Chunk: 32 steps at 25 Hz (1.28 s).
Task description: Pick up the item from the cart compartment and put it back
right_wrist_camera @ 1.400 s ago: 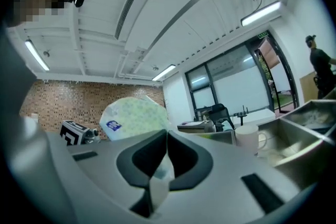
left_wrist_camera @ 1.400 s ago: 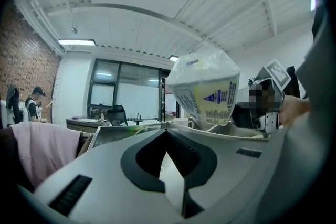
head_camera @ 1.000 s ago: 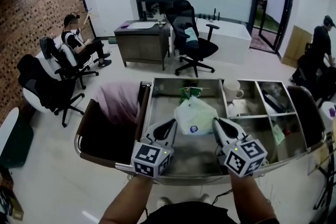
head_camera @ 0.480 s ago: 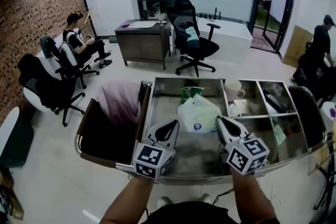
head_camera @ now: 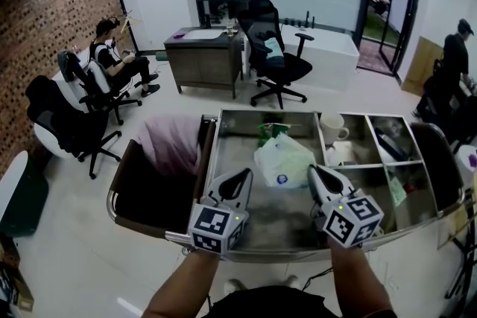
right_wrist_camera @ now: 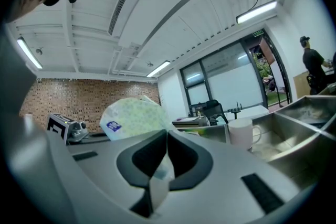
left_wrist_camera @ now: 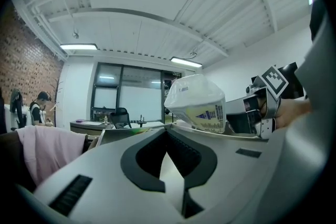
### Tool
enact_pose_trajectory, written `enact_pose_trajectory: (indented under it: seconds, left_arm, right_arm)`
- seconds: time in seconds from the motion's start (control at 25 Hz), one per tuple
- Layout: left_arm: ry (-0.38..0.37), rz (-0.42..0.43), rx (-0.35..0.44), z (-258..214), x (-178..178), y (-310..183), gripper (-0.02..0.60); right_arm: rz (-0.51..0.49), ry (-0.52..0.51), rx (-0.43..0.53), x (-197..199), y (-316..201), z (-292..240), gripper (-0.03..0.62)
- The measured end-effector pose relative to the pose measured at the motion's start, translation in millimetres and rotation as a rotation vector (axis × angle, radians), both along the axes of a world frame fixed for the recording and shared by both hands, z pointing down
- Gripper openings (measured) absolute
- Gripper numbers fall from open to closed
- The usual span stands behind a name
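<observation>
Moved: the white bag (head_camera: 283, 159) lies slightly farther up and to the right in the large compartment (head_camera: 229, 153) of the cart than a second ago, when it sat squarely between the two tips. Both tools have drawn back a little towards the person.
Bag: it rests on the steel floor of that compartment, just in front of a green packet (head_camera: 271, 130). A white mug (head_camera: 330, 126) stands beyond the divider to its right.
Left hand-held gripper (head_camera: 243, 175): jaws pressed together with nothing between them; the tip is near the bag's lower left edge but apart from it.
Right hand-held gripper (head_camera: 316, 172): jaws pressed together and empty; the tip is just beside the bag's lower right edge, and contact cannot be told.
Step in hand: the bag seems to be set down in its compartment; whether another pick follows is unclear.
Doing it well: for a pick, spread the jaws first and come in low. Pinch a gathered fold of the film, not the bulging middle, since thin plastic probably slips. Lift straight up, clear of the walls.
</observation>
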<state>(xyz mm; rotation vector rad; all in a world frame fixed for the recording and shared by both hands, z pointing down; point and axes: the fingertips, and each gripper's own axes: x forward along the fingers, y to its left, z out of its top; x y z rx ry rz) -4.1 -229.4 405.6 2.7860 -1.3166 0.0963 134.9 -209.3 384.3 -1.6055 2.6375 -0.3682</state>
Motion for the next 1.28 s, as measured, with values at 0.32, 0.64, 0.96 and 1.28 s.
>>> enact_pose_trajectory:
  seconds: [0.32, 0.64, 0.96, 1.28]
  left_arm:
    - [0.0, 0.001, 0.007, -0.2, -0.4, 1.3, 0.0]
    - [-0.001, 0.004, 0.007, 0.7, 0.7, 1.2, 0.0]
    - [-0.006, 0.007, 0.008, 0.8, 1.7, 0.0, 0.0]
    - [0.01, 0.006, 0.001, 0.1, 0.0, -0.3, 0.0]
  right_arm:
    - [0.005, -0.002, 0.002, -0.5, 0.2, -1.6, 0.023]
    - [0.014, -0.005, -0.005, -0.4, -6.5, -1.7, 0.023]
    - [0.019, 0.031, -0.002, -12.7, -31.7, -16.4, 0.023]
    - [-0.012, 0.126, -0.036, -37.3, -71.1, -20.9, 0.023]
